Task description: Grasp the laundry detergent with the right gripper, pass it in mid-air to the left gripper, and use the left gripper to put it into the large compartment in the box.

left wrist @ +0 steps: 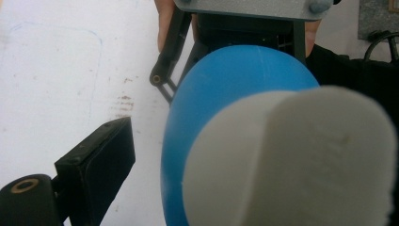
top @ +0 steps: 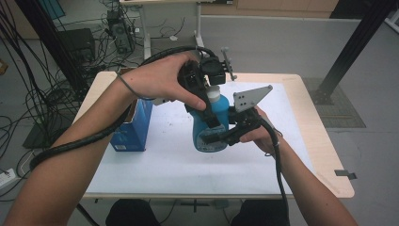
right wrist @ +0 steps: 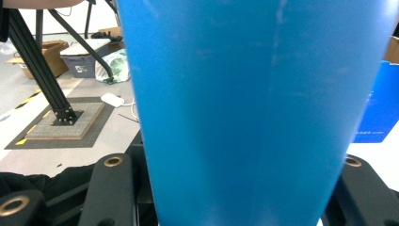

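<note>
A blue bottle [top: 220,112] with a white cap [top: 214,94] is held upright just above the white table top [top: 164,160]. My right gripper [top: 217,135] comes in from the right, level, and is shut on the bottle's lower body; in the right gripper view the blue wall [right wrist: 244,117] sits between both black jaws. My left gripper [top: 211,101] points down over the bottle's top. In the left gripper view the cap [left wrist: 291,160] looms close at the right, and the one visible finger [left wrist: 96,165] stands clear of it. The other finger is hidden behind the cap.
A blue carton [top: 135,126] stands on the table under my left forearm. The table's wooden edge [top: 329,155] runs along the right. A black frame post [top: 350,47] rises behind the right corner, and cables [top: 33,94] cover the floor at the left.
</note>
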The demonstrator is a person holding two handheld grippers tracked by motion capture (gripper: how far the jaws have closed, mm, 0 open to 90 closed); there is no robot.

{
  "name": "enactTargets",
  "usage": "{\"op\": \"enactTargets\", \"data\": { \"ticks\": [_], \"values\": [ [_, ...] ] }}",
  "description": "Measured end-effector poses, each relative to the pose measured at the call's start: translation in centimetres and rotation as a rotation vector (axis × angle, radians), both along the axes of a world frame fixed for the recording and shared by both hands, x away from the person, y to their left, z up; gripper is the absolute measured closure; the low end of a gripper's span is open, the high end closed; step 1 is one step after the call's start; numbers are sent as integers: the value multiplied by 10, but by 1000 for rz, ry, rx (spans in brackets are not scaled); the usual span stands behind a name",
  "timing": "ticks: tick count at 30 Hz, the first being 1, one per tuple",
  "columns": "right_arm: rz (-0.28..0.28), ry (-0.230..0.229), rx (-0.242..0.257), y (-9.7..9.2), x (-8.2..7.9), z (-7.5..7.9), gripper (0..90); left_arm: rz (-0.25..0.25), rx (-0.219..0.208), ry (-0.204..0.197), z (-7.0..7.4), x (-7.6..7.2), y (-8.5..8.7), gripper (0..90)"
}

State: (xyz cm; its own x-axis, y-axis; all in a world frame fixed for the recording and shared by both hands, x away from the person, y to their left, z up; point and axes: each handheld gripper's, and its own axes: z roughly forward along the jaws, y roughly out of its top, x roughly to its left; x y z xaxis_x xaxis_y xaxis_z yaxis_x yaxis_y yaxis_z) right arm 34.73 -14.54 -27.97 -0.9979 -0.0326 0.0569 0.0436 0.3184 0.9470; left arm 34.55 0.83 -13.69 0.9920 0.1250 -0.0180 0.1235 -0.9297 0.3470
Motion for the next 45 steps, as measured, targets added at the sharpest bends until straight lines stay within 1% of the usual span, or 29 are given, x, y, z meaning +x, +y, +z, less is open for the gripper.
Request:
{"op": "enactTargets", "data": {
  "ticks": [12, 13, 20, 24, 30, 36, 39, 45],
  "values": [
    [2, 3, -11, 2, 0, -2, 425, -2, 0, -1, 1, -1, 1, 84],
    [2, 4, -10, 2, -1, -3, 425, -7, 3, 0, 1, -1, 1, 84],
    [2, 5, -9, 2, 0, -3, 426, -1, 2, 0, 1, -1, 3, 84],
    [2, 2, -3, 2, -1, -2, 425, -1, -6, 1, 1, -1, 4, 82],
    [-10, -1, -4, 1, 1, -2, 425, 0, -1, 0, 1, 0, 4, 82],
    [-9, 2, -1, 0, 1, -3, 425, -2, -2, 3, 0, 1, 3, 83],
    [-13, 2, -3, 0, 2, -3, 425, 1, -1, -5, 0, 1, 3, 83],
    [-9, 6, -1, 0, 2, -4, 426, 1, -1, 0, -1, 1, 4, 83]
  ]
}}
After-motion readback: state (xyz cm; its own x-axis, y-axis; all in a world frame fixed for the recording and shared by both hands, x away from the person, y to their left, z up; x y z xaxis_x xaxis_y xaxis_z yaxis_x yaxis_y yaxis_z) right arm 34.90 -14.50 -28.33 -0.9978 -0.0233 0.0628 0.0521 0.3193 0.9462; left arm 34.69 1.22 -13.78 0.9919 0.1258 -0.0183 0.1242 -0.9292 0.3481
